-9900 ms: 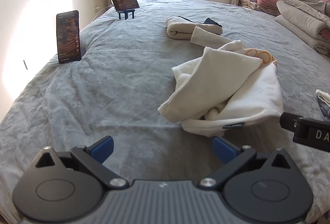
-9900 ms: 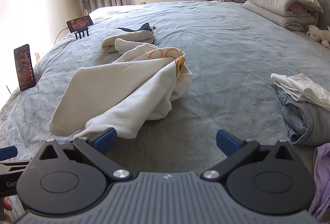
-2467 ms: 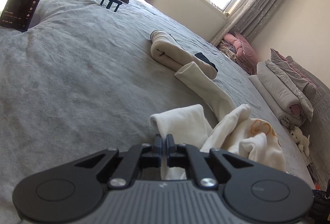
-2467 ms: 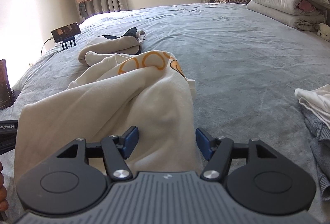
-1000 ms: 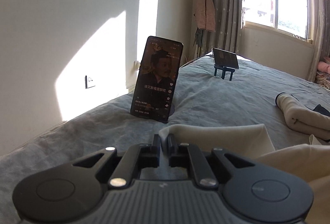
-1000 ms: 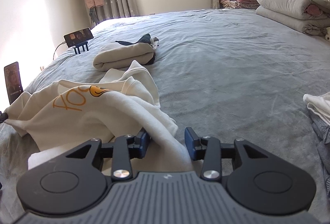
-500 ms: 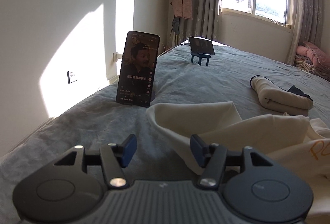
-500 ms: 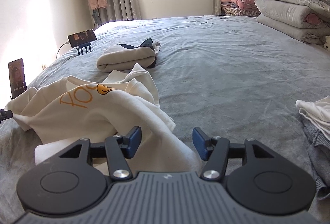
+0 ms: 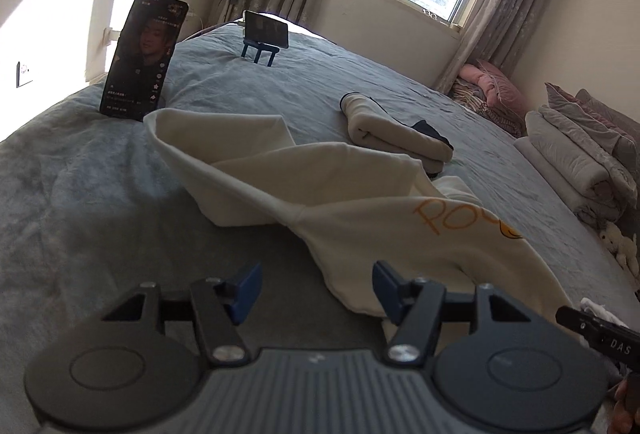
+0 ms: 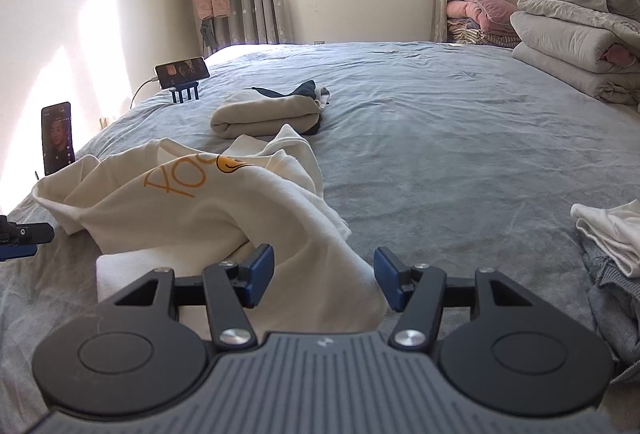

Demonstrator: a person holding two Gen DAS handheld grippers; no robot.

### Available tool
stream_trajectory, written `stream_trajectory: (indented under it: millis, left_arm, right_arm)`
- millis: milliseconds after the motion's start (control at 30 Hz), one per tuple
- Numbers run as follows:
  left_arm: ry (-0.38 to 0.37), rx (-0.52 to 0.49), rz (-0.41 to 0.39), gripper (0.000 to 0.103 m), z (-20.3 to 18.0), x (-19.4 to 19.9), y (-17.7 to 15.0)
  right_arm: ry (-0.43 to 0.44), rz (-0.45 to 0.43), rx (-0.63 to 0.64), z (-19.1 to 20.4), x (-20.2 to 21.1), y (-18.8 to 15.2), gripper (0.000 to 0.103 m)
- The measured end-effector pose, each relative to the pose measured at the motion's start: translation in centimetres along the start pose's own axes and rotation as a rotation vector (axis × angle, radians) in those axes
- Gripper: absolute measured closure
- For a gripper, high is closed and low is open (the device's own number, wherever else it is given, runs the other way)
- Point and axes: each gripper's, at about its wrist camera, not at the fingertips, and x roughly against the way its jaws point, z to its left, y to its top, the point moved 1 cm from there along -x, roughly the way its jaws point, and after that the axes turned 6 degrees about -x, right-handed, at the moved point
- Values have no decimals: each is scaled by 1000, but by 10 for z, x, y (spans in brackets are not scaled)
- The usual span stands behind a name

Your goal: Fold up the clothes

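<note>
A cream sweatshirt [image 9: 360, 202] with orange lettering lies crumpled and partly spread on the grey bed [image 9: 100, 194]; it also shows in the right wrist view [image 10: 208, 210]. My left gripper [image 9: 316, 290] is open and empty, just short of the sweatshirt's near edge. My right gripper [image 10: 324, 278] is open, with a fold of the sweatshirt lying between its fingers, not clamped. The tip of the left gripper shows at the left edge of the right wrist view [image 10: 20, 236].
A folded cream garment [image 10: 268, 112] lies further up the bed. Two phones stand at the bed's left edge [image 9: 144, 58] [image 9: 266, 30]. A clothes pile [image 10: 612, 242] lies on the right. Folded quilts [image 10: 576, 46] are stacked at the far right.
Both grippers have opened and let go of the sweatshirt, which now lies spread on the bed. The left gripper has pulled back and turned right.
</note>
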Motion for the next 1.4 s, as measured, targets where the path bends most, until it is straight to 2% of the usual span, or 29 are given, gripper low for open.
stream_trajectory:
  millis: [300, 533, 667, 833, 933, 1100, 1300, 1400]
  left_arm:
    - [-181, -115, 41, 40, -50, 3, -21]
    - [-205, -232, 58, 40, -75, 1, -36]
    - [-177, -290, 63, 43, -82, -3, -46]
    - [-149, -328, 79, 55, -84, -8, -55]
    - [-134, -330, 77, 67, -84, -9, -58]
    - [-116, -282, 66, 94, -76, -8, -54]
    - [-98, -183, 50, 99, -59, -1, -48]
    - [-76, -153, 59, 102, -53, -1, -49]
  right_arm:
    - [124, 37, -13, 2, 22, -5, 44]
    - [191, 80, 19, 8, 31, -13, 44]
    - [212, 140, -18, 8, 30, -16, 43]
    - [272, 248, -91, 8, 22, -27, 44]
    - [299, 294, -139, 9, 16, -34, 43]
    - [316, 312, -280, 3, 6, -40, 43]
    - [330, 307, -470, -6, -7, -46, 43]
    - [324, 303, -520, -5, -9, -49, 42]
